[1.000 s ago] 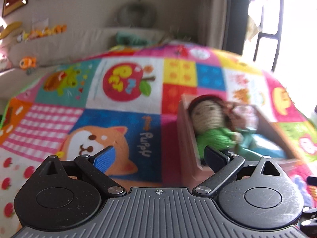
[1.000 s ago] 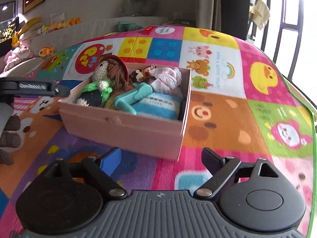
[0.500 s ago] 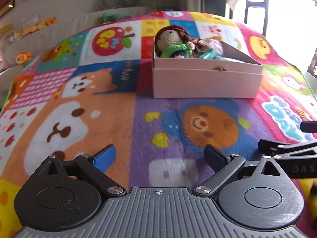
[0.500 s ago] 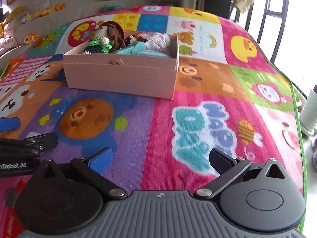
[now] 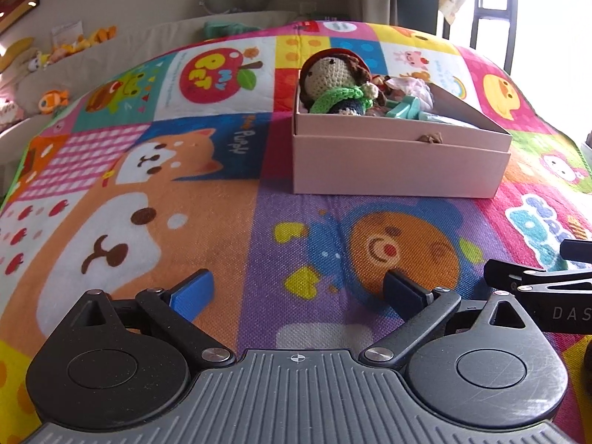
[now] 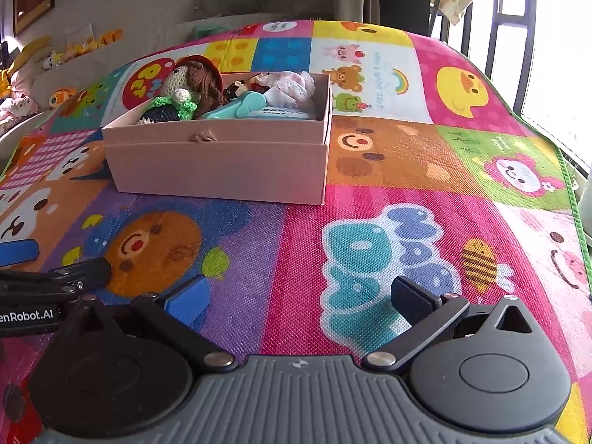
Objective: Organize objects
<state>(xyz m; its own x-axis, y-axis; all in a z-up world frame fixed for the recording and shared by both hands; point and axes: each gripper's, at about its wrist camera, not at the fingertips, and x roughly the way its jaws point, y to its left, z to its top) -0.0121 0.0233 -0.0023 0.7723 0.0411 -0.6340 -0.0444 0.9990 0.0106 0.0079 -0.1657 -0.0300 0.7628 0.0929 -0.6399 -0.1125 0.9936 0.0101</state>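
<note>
Only on R view: window rail (image 6: 569,162) beyond mat (image 6: 370,199).

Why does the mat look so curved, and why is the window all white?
Left wrist view: fisheye lens bulges the play mat; window overexposed to white. Right wrist view: same bulge, window glaring; pink box sharp.

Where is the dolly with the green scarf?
The crocheted doll lies at the left end of the pink box on the play mat, next to a teal plastic toy; both wrist views show her ahead, across the mat.
</note>
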